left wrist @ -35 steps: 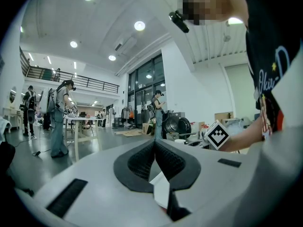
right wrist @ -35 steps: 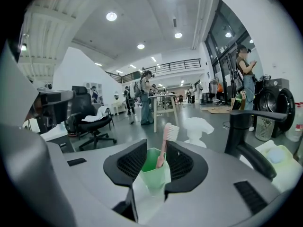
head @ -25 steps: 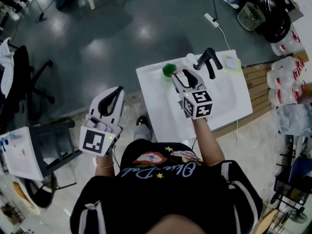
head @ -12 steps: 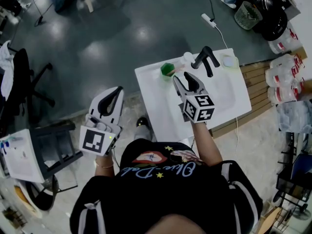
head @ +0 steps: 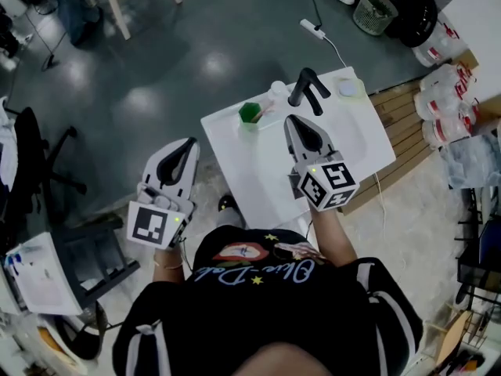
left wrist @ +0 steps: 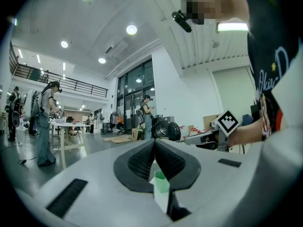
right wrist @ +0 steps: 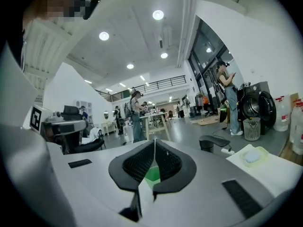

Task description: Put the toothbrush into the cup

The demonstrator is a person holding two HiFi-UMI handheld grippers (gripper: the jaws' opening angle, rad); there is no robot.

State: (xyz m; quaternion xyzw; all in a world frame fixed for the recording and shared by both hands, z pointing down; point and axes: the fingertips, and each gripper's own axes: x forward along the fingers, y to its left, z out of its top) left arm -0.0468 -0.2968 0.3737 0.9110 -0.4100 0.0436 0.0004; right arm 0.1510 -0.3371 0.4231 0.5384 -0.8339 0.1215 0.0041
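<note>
We see a large lab hall: bare floor (head: 156, 69), ceiling lamps (left wrist: 131, 30), a gallery rail (left wrist: 71, 82), work tables (left wrist: 64, 126) with people (left wrist: 45, 122), a mock sink (head: 235, 155) at 1 o'clock and an office chair (head: 47, 171) at 9 o'clock.

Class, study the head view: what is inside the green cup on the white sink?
A thin pale stick, likely the toothbrush, leans out of the green cup toward the black faucet. Its lower end is hidden by the cup's wall.
</note>
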